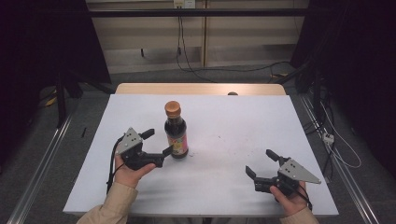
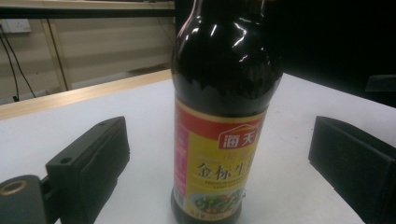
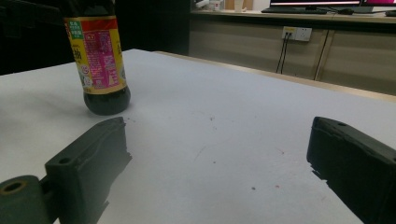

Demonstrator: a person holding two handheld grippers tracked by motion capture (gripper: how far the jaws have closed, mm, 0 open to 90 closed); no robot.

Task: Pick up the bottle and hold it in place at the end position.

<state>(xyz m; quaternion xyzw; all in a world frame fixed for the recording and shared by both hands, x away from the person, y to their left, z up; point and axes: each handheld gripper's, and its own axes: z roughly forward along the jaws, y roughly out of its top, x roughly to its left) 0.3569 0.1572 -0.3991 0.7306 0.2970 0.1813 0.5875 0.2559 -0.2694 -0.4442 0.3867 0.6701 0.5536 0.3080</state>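
A dark sauce bottle (image 1: 176, 132) stands upright on the white table (image 1: 224, 182), its orange-brown cap (image 1: 172, 108) on top and a red and yellow label (image 2: 212, 163) wrapped around the lower body. It stands just in front of the left hand-held gripper (image 1: 155, 142), partly between that hand-held gripper's two black jaws. In the left gripper view the bottle rises up the middle with bare table showing on both sides of it, so the pads do not press on the glass: the jaws are spread wide, one on each flank of the bottle. In the high view the nearer jaw tip comes close to the bottle's lower body; whether it touches there I cannot tell. The person's left hand (image 1: 128, 170), in a beige sleeve (image 1: 112, 203), grips this hand-held gripper from behind.

The right hand-held gripper (image 1: 260, 163) lies well apart from the bottle, low over the table near its near edge, held by the right hand (image 1: 289, 198). Its jaws are spread too, with nothing but bare, lightly stained table between them. From it, the bottle stands far ahead and off to the left of its left jaw.
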